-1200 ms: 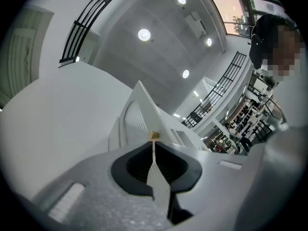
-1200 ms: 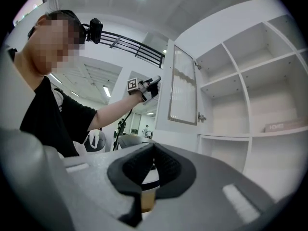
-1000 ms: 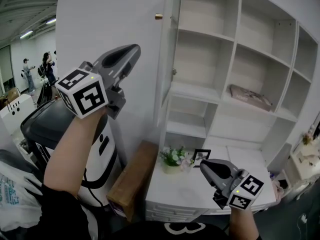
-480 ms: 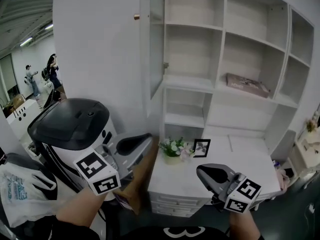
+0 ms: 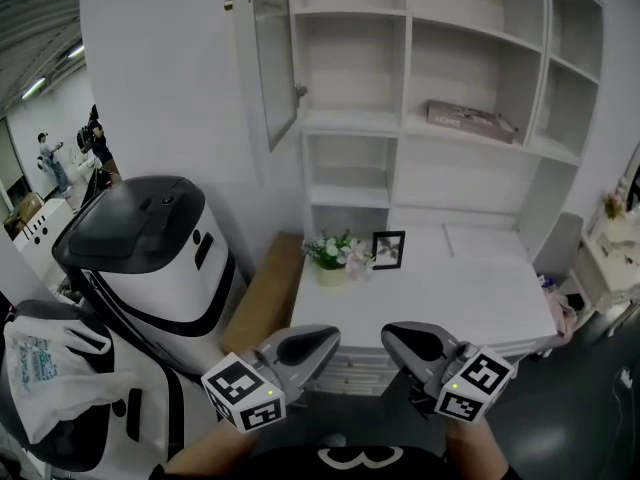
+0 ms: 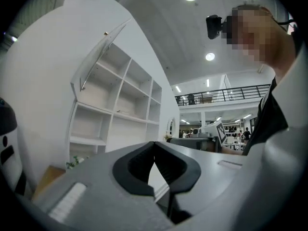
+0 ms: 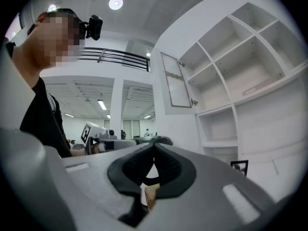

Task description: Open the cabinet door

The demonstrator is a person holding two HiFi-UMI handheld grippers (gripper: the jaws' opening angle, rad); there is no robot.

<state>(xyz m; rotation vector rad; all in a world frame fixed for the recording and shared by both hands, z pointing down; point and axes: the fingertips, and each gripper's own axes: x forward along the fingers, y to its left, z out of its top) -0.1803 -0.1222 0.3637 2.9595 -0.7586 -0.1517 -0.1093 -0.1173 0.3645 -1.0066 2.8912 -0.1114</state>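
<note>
The white shelf cabinet stands against the wall, and its glass-paned door is swung out to the left, with a small knob on its free edge. Both grippers hang low in front of the desk, far below the door and touching nothing. My left gripper is shut and empty, and my right gripper beside it is also shut and empty. In the left gripper view the jaws meet below the open door. In the right gripper view the tips touch, with the door ahead.
A white desk under the shelves carries a flower pot and a photo frame. A white machine with a dark lid and a wooden board stand left of it. A pink box lies on a shelf.
My left gripper has dropped from beside the open door down to the desk front, next to the right gripper. The right gripper shifted slightly. The view has drawn back from the cabinet.
</note>
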